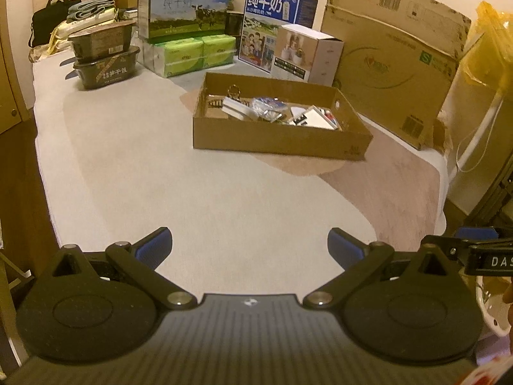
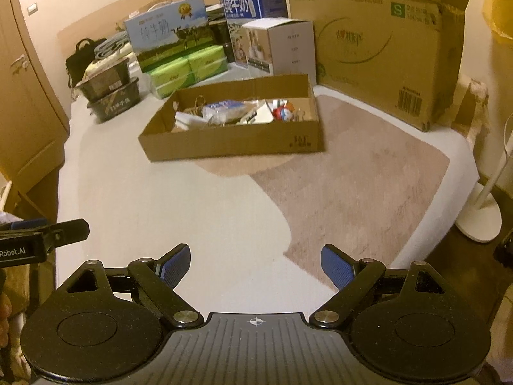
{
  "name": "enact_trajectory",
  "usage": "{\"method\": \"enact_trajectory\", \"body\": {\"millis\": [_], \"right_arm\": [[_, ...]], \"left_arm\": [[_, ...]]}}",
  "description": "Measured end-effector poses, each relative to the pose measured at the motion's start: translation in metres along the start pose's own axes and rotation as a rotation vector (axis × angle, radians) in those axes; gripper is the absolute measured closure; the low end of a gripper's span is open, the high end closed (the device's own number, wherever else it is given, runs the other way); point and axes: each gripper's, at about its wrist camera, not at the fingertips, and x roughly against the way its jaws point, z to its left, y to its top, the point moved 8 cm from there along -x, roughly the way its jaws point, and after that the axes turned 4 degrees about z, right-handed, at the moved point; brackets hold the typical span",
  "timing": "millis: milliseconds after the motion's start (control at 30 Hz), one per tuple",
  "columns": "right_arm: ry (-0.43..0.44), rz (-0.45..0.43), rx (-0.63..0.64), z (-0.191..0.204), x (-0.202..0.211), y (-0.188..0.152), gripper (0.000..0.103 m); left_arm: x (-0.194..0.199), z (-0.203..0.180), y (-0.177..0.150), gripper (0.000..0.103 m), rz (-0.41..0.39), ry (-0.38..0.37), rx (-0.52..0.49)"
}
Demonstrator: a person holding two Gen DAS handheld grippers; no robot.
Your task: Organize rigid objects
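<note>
A shallow open cardboard tray (image 1: 275, 139) stands on the bed's pale cover, far ahead of both grippers; it also shows in the right wrist view (image 2: 231, 146). Inside lie several small rigid items: white boxes (image 1: 315, 118), a clear blue-printed packet (image 2: 221, 107), a red-and-white toy figure (image 2: 283, 112). My left gripper (image 1: 249, 250) is open and empty, low over the near edge of the bed. My right gripper (image 2: 256, 264) is open and empty, beside it on the right. Each gripper's side shows at the other view's edge.
Behind the tray stand milk cartons (image 1: 184, 8), green tissue packs (image 1: 192, 54), stacked black food tubs (image 1: 104, 61), a white box (image 1: 307, 53) and a large cardboard box (image 1: 394, 57). A wardrobe (image 2: 22, 96) is left; a white fan base (image 2: 481, 221) is right of the bed.
</note>
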Motion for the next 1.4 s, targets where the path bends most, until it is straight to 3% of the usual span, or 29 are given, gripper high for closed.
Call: {"method": "enact_trajectory", "body": {"millis": [300,1400], "right_arm": [[-0.025,0.004,0.016,0.006,0.006,-0.014,0.015],[-0.029,-0.013,0.004,0.008,0.007,-0.012,0.015]], "left_arm": [[0.002,0.001,-0.010,0.000,0.016,0.011,-0.001],[-0.004,-0.010,-0.020,0.000,0.035,0.004,-0.023]]}}
